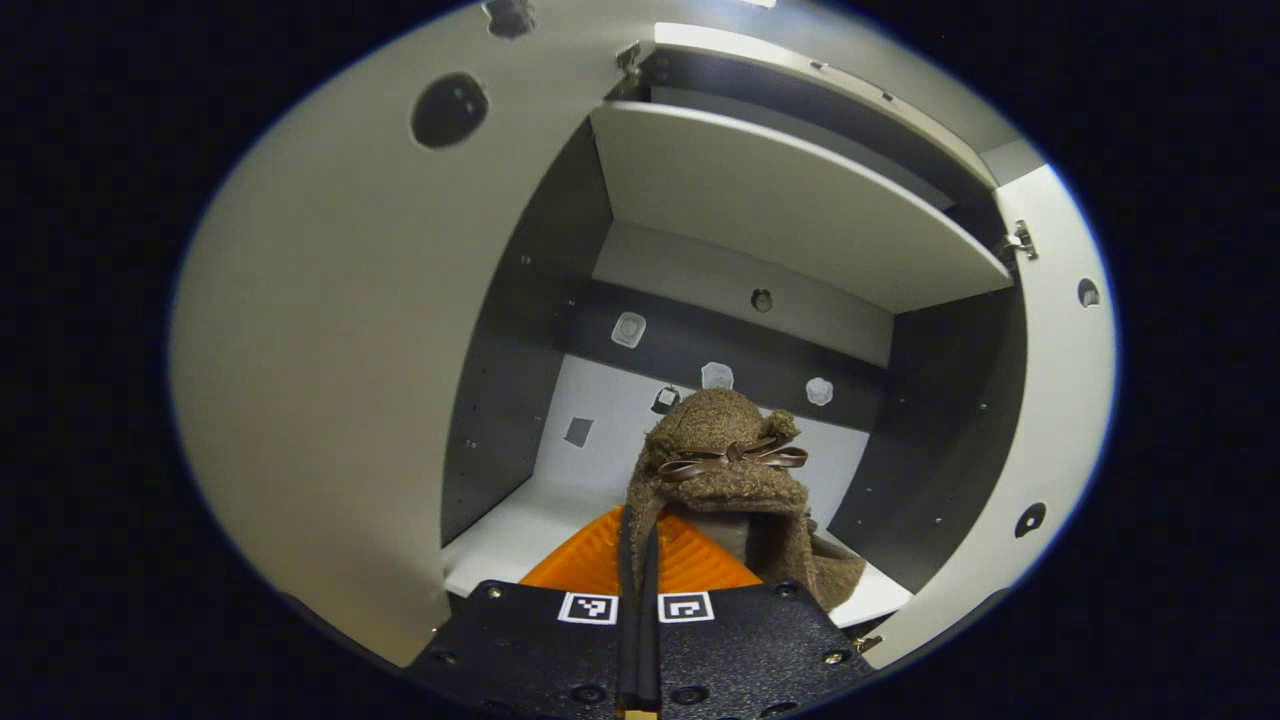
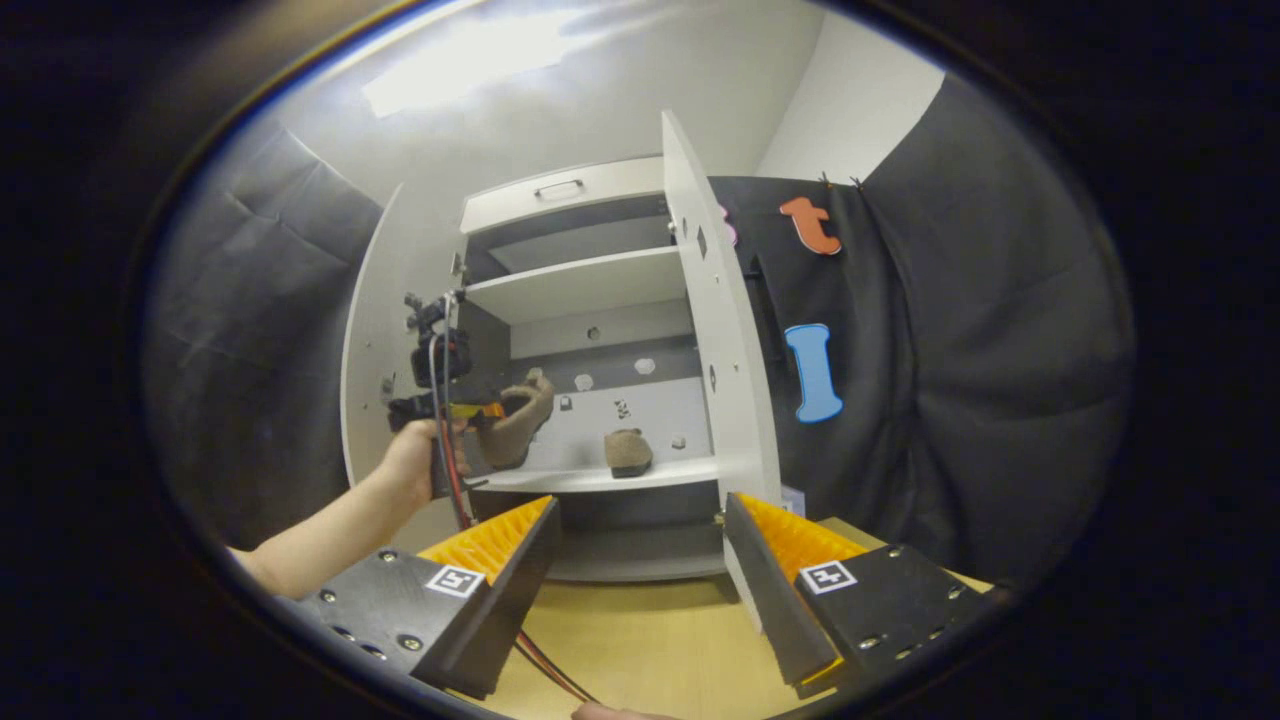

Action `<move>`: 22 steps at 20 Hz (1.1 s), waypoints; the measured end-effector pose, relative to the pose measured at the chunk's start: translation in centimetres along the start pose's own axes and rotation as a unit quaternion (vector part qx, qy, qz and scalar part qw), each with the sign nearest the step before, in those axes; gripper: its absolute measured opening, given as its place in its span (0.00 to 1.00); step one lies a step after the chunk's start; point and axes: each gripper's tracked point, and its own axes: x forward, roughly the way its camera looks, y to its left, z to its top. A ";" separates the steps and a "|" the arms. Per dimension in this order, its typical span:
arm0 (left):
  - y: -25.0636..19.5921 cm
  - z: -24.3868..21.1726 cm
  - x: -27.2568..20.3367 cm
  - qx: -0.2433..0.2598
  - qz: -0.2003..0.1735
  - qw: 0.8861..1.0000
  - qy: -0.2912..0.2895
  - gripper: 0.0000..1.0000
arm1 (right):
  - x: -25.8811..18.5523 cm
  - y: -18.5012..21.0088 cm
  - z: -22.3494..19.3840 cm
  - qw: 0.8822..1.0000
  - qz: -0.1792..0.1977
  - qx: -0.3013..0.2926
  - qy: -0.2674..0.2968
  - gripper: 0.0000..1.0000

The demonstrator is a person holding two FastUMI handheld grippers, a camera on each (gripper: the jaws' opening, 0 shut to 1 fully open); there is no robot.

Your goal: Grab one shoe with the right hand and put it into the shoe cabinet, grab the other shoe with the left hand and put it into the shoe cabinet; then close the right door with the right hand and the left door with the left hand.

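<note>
A fuzzy brown shoe (image 1: 725,455) with a small brown bow hangs toe-up from my left gripper (image 1: 637,560), whose fingers are shut on its heel edge, just above the cabinet's lower shelf (image 1: 520,535). From the right gripper view, that left gripper (image 2: 470,410) holds the same shoe (image 2: 518,420) at the left of the shoe cabinet (image 2: 590,330). The other brown shoe (image 2: 628,452) lies on the lower shelf (image 2: 570,480), right of middle. My right gripper (image 2: 640,560) is open with nothing in it, back from the cabinet and above the wooden table (image 2: 640,640).
Both cabinet doors stand open: the left door (image 2: 375,350) behind the person's hand (image 2: 415,455), the right door (image 2: 715,340) edge-on toward me. An upper shelf (image 1: 770,190) spans the cabinet above the shoe. A red cable (image 2: 545,665) trails across the table.
</note>
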 end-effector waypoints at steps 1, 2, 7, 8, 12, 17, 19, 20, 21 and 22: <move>-0.3 -0.5 1.3 -0.014 -0.002 1.000 0.005 0.00 | -0.1 0.0 0.2 1.000 0.000 0.001 -0.006 0.99; -0.5 -0.9 2.5 -0.031 -0.006 0.999 0.007 0.00 | -0.1 -0.1 0.3 1.000 0.001 0.002 -0.009 0.99; -0.1 -2.2 6.6 -0.020 -0.005 1.000 -0.005 0.01 | 0.4 -0.5 -1.3 1.000 0.008 0.001 0.005 0.99; 0.5 -3.0 7.2 -0.015 0.006 1.000 0.003 0.00 | 0.6 -0.6 -1.6 1.000 0.010 0.003 0.008 0.99; 2.0 -4.5 8.4 0.005 0.028 0.999 0.015 0.01 | 1.4 -1.1 -2.9 1.000 0.008 0.013 0.023 0.99; 0.3 -5.2 8.6 0.029 -0.001 0.999 0.017 0.04 | 1.5 -1.1 -3.3 0.999 0.004 0.018 0.028 0.98; 1.2 -4.1 8.6 0.049 0.025 0.998 -0.005 0.28 | 1.1 -1.0 -3.2 1.000 0.002 0.012 0.028 1.00; 1.5 -4.0 8.3 0.056 0.032 0.998 -0.007 0.47 | 0.8 -0.7 -3.1 1.000 0.003 0.009 0.029 1.00; 1.3 -3.8 7.6 0.056 0.030 0.998 -0.006 0.67 | 0.6 -0.5 -3.0 1.000 0.005 0.005 0.028 1.00; 1.0 -3.3 7.4 0.057 0.026 0.998 -0.010 0.86 | 0.4 -0.2 -2.7 1.000 0.006 0.001 0.026 1.00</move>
